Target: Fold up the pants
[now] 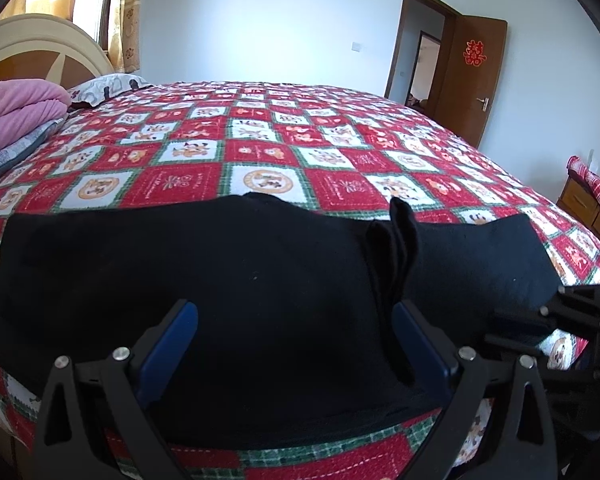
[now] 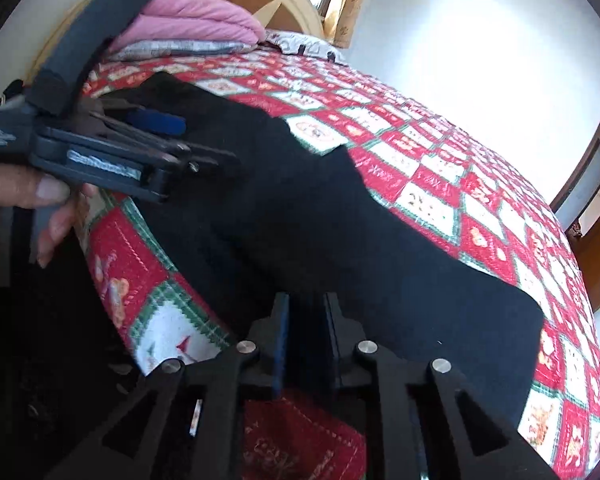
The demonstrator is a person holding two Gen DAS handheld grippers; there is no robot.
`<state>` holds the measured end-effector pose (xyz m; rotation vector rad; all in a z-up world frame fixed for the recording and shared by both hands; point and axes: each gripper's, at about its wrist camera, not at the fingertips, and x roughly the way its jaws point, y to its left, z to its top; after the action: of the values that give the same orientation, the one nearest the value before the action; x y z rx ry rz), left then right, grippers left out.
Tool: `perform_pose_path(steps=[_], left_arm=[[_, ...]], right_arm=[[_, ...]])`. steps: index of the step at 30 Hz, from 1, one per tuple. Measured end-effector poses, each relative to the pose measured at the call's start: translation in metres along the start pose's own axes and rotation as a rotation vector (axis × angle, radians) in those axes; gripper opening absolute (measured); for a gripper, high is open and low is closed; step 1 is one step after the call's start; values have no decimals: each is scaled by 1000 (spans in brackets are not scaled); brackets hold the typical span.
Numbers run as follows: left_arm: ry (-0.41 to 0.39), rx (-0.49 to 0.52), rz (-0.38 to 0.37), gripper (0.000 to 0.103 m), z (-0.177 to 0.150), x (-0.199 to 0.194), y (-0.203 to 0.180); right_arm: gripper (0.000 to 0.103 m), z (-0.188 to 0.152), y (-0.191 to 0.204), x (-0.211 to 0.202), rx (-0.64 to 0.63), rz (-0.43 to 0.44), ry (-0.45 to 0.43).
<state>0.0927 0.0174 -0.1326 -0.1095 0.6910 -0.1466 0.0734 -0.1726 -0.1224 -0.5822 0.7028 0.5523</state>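
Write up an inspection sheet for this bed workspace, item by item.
Surface: bed with a red, white and green patchwork quilt.
Job's things: black pants laid across the near edge, a fabric ridge standing up towards the right.
Clutter: folded pink blanket and pillow by the headboard.
Grippers: left gripper open over the pants; right gripper nearly closed, fingers at the pants' near edge, grip not clear.
Cables: nothing seen.
Surroundings: open brown door, curtained window, wooden drawers.

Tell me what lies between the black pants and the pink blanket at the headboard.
Only bare red checked bedspread separates the black pants from the pink blanket; the left wrist view shows it best.
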Motion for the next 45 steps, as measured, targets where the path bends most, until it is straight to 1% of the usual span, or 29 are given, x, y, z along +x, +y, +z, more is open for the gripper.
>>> perform_pose_path(steps=[2,4,6,9,15,16,17,20,22,26,29,31,32,33,34,35,36,37,39,41,42,43,44,45], left_arm=[[4,-5,10,100,-2,0,2],[14,-19,14,100,-4,2,5],[19,-25,12,100,-5,3,5],[11,-15,15,100,-5,1,3],[3,-16,14,100,-6,-3,3],[2,-17,13,100,-6,-4,3],[-1,-17,12,100,-5,-5,3],[-7,-15,14,100,-5,-6,2],[-8,-20,15,100,-5,-7,4],[-5,-33,18,100,-5,-6,9],[3,-27,23,100,-4,-5,12],[1,-8,39,100,0,-8,16],[-14,11,68,100,3,-12,21],[-27,19,89,100,5,-16,26],[-44,24,121,100,8,-22,36],[-50,23,137,100,10,-25,44],[-55,21,156,100,12,-28,54],[-58,22,193,100,15,-32,69],[-56,20,244,100,19,-36,92],[-61,-18,281,101,25,-38,128],[-50,-41,290,101,27,-36,145],[-22,-71,292,100,28,-32,163],[1,-108,274,100,27,-28,181],[15,-148,249,96,25,-24,199]], right_arm=[[18,1,-4,0,20,7,-9],[18,2,-12,-5,69,61,-29],[18,1,-12,-4,63,41,-28],[18,-5,-9,-1,56,57,-16],[17,-5,-5,6,28,47,-20],[15,-5,-5,5,28,46,-19],[4,-6,-4,4,27,48,-22],[2,-5,-1,-2,23,53,-33],[2,-5,1,-6,20,71,-42],[2,-7,3,0,14,93,-7],[2,-8,4,1,5,94,-12],[4,-11,3,5,11,77,-17],[12,-11,2,4,13,68,-29],[29,-11,3,1,8,36,-38],[40,-10,3,-2,11,9,-53],[54,-9,2,-7,20,-2,-83],[55,-6,3,-14,31,10,-126],[55,-2,5,-19,32,27,-165],[55,5,13,-21,22,49,-188],[55,9,20,-10,13,104,-151],[55,9,24,4,5,144,-93],[56,8,27,16,0,160,-32],[56,6,29,21,-10,145,-26],[55,7,29,18,-16,137,-45]])
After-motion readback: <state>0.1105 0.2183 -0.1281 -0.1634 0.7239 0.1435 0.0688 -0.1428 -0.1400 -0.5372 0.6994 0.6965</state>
